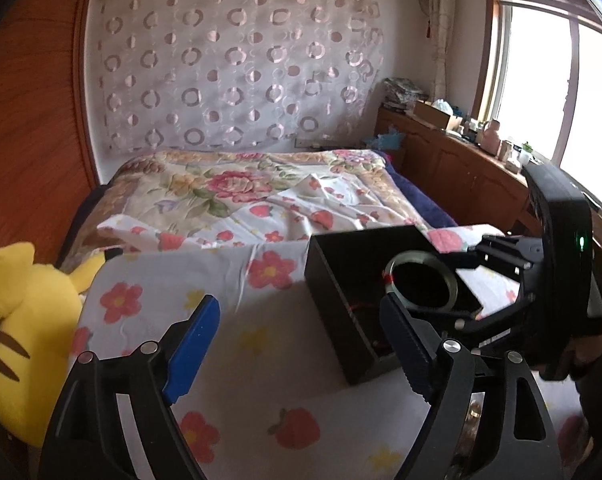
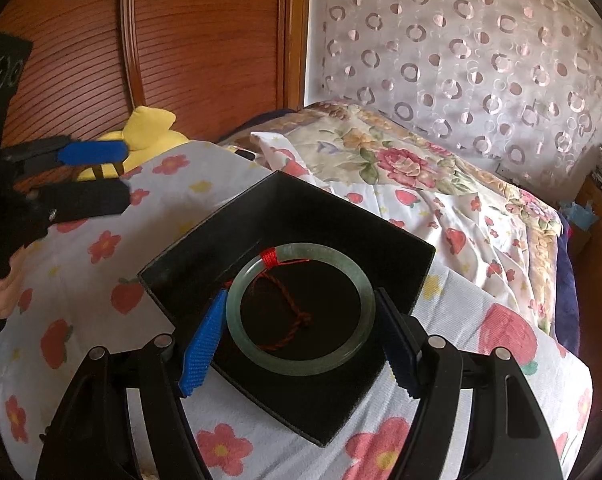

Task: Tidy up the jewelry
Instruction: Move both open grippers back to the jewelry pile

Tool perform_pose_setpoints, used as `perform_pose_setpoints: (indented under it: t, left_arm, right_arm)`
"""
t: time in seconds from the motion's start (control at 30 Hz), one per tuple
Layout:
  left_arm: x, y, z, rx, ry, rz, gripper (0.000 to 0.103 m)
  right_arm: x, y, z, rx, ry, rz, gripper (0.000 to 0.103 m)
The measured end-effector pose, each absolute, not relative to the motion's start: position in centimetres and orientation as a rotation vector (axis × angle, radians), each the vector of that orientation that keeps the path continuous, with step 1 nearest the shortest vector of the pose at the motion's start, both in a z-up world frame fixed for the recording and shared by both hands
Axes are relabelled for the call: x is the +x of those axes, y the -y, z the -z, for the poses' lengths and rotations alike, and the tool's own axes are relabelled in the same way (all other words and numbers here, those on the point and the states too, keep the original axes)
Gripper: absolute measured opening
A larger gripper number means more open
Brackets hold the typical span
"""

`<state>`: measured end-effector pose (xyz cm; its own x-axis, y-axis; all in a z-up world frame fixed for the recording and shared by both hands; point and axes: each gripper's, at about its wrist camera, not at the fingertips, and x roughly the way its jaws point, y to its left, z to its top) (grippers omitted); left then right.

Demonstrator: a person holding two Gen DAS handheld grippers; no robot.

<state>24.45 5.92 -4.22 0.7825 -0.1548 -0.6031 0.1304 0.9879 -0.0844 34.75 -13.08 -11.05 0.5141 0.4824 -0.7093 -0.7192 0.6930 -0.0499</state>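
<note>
A pale green jade bangle (image 2: pixel 301 308) with a red thread wrap and red cord sits between the fingers of my right gripper (image 2: pixel 299 336), which is shut on it just above a black open box (image 2: pixel 205 236). In the left wrist view the bangle (image 1: pixel 421 284) hangs over the box (image 1: pixel 333 280), held by the right gripper (image 1: pixel 433 284) coming in from the right. My left gripper (image 1: pixel 301 348) is open and empty, left of the box; it also shows in the right wrist view (image 2: pixel 101 176).
The box rests on a flower-and-strawberry print cloth (image 1: pixel 221 360). A yellow plush toy (image 1: pixel 25 320) lies at the left. A bed with a floral quilt (image 1: pixel 229 188) is behind. A wooden cabinet (image 1: pixel 461 168) with clutter stands under the window at right.
</note>
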Motion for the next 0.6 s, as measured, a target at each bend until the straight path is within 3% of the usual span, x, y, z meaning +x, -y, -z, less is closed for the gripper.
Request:
perform_pose_setpoints:
  t: [0.13,0.6]
  left_arm:
    - [23.4,-6.3,4.8,-0.05,-0.668,0.142,0.081]
    - [17.9,-6.3,6.3,-0.089,-0.693,0.148,0.081]
  right_arm:
    - [34.8,12.9,10.7,-0.372,-0.716,-0.736,0.086]
    - [27.8,18.6,8.1,-0.256,-0.651,-0.691,0.085]
